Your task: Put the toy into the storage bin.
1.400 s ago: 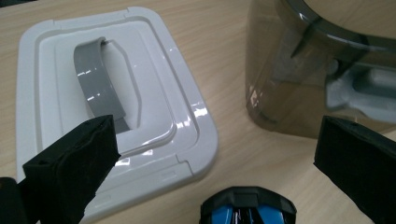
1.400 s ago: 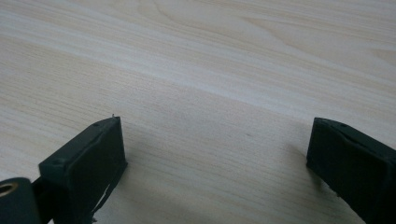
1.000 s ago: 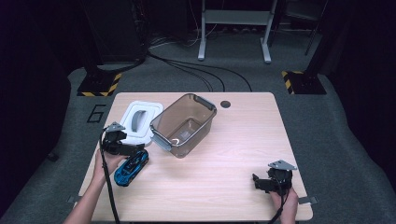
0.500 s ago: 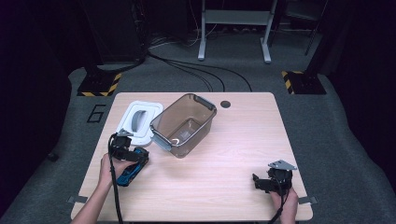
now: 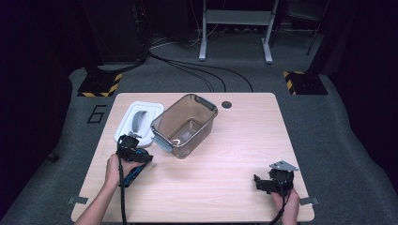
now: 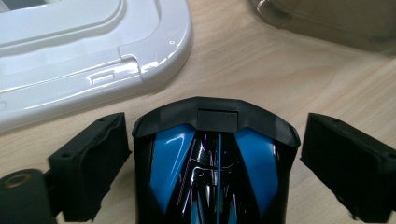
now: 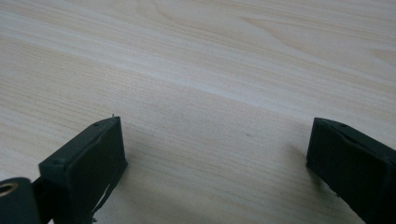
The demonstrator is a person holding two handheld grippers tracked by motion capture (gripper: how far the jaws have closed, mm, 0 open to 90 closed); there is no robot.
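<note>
closing on the blue-and-black toy car (image 6: 215, 172), left gripper (image 6: 212, 163) straddles it beside the white lid (image 6: 88, 60); jaws have just been narrowing, pads not yet touching. best squeeze evenly across the car's flanks. right gripper (image 7: 212, 172) gapes wide, holding nothing. floor marking "6" (image 5: 96, 114).

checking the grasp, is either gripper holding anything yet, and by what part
Nothing is held yet. The left gripper straddles the front end of the blue and black toy car, jaws just closing, gaps on both sides. The right gripper is open over the table.
</note>
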